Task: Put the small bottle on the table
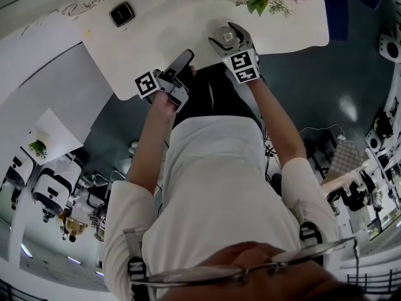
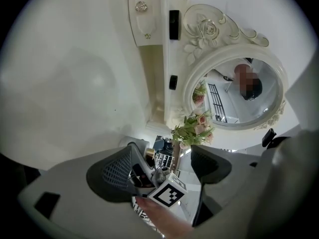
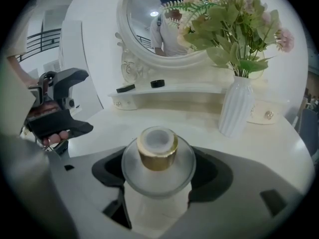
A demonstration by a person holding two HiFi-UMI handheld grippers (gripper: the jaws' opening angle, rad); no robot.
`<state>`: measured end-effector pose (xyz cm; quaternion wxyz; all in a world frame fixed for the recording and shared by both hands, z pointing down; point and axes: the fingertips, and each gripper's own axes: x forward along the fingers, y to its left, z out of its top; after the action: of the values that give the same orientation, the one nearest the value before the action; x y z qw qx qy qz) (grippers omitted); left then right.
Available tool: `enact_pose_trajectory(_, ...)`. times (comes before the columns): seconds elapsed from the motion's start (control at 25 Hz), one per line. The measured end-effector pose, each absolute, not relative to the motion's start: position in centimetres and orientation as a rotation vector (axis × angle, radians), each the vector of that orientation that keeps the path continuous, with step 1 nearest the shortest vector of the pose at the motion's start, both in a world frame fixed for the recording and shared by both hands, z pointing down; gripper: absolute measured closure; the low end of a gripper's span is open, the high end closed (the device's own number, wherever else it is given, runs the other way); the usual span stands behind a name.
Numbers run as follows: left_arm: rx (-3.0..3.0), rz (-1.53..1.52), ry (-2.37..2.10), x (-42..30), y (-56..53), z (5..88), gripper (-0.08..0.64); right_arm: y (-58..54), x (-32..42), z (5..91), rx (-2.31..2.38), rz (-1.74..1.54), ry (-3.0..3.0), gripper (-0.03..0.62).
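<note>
Clamped in the right gripper (image 1: 228, 38), one jaw on either side of the round clear glass body: the small bottle (image 3: 158, 169), with gold collar and pale cap pointing back toward the gripper's camera. Hangs over the white dressing table (image 1: 294, 27), close to the front edge nearest the person. Impossible to tell whether the base touches the tabletop.

Just to the left, at the same front edge: the left gripper (image 2: 164, 166), tilted, jaws spread wide and holding nothing. Visible through that gap in the left gripper view: a marker cube (image 2: 167, 193) of the right gripper, with part of a hand (image 2: 159, 215) below it.

Farther back on the tabletop, to the right in the right gripper view: a white ribbed vase (image 3: 238, 106) of pink flowers (image 3: 224, 19), upright and well apart from the bottle. Behind the vase, a low shelf (image 3: 174, 89) carrying two small black objects (image 3: 125, 88), too small to identify. Above the shelf, an oval mirror (image 3: 144, 29) in an ornate white frame.
</note>
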<state>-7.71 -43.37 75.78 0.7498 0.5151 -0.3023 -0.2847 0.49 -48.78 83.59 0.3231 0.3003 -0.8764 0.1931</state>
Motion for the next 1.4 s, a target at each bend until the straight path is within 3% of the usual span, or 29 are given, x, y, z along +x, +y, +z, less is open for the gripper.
enact_pose_trajectory(0.72, 1.233, -0.601, -0.63, -9.8, -45.4, 72.1, 0.19, -48.2, 1.1, 79.9, 0.796, 0.506, -2.244, 0.225)
enact_pose_trajectory(1.2, 1.445, -0.505, -0.508, -8.1, -46.4, 65.6, 0.25, -47.4, 1.9, 68.6, 0.919, 0.601, -2.32, 0.356)
enact_pose_trajectory(1.4, 1.576, -0.418, -0.519, -7.3, -46.5, 63.2, 0.308, -47.9, 2.4, 64.9, 0.927, 0.54, -2.355, 0.42)
